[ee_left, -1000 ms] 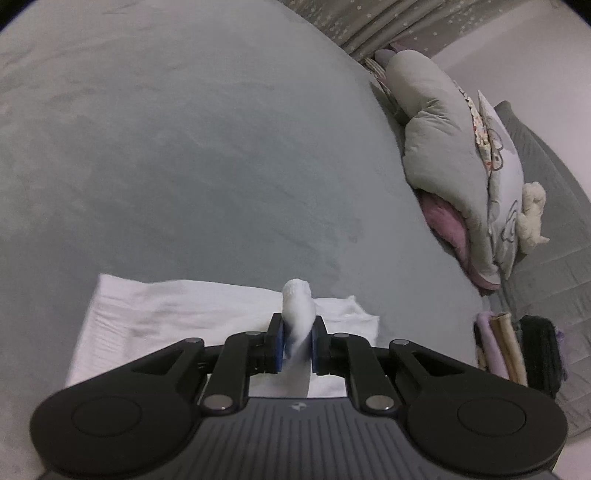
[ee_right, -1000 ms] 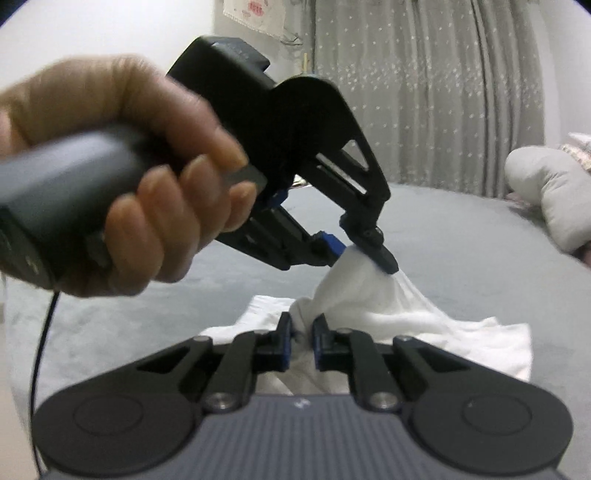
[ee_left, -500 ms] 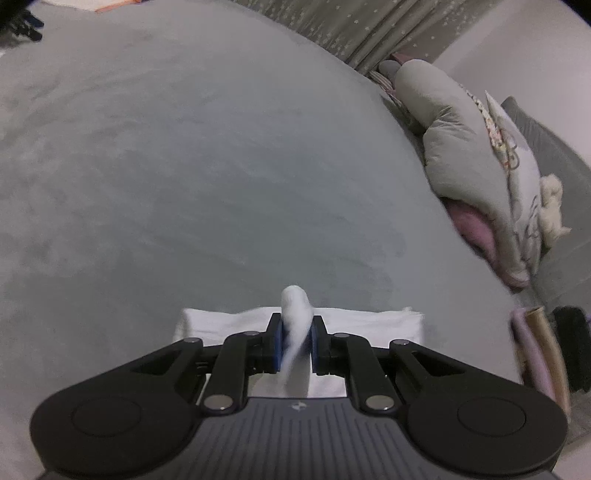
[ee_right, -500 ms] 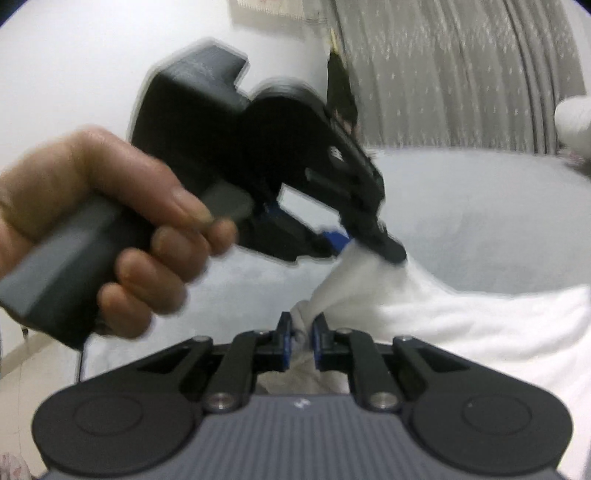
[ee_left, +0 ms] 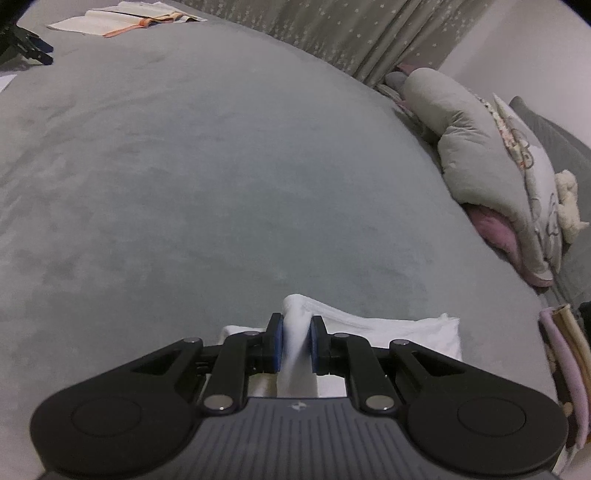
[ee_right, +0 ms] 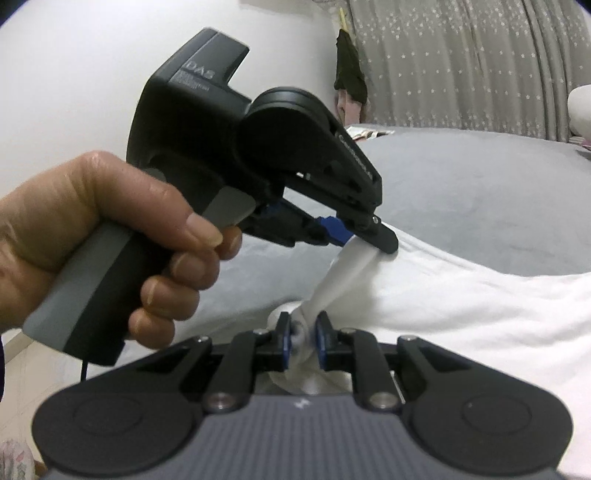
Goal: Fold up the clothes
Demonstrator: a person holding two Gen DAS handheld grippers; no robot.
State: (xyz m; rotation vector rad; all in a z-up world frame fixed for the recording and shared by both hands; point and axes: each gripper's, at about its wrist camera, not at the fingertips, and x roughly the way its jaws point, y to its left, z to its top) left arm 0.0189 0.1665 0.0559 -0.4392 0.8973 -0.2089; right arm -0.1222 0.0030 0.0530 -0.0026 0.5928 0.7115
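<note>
A white garment (ee_left: 406,330) lies on the grey bed (ee_left: 221,184). My left gripper (ee_left: 295,334) is shut on a raised fold of it, which stands up between the blue pads. In the right wrist view a hand (ee_right: 92,229) holds that left gripper (ee_right: 360,238), which pinches a ridge of the white garment (ee_right: 461,302) and pulls it up off the bed. My right gripper (ee_right: 303,338) is just below it, and its jaws are opening. A twisted strip of the cloth still runs between the pads, which now stand slightly apart from it.
Grey and patterned pillows (ee_left: 480,158) are heaped along the bed's right side. A stack of folded clothes (ee_left: 561,350) sits at the right edge. An open book (ee_left: 122,22) lies at the far left. A starred curtain (ee_right: 461,62) hangs behind the bed.
The right gripper's jaws have widened around the cloth strip. The left gripper has dropped and tilted, keeping its hold. Less of the garment shows ahead of the left gripper.
</note>
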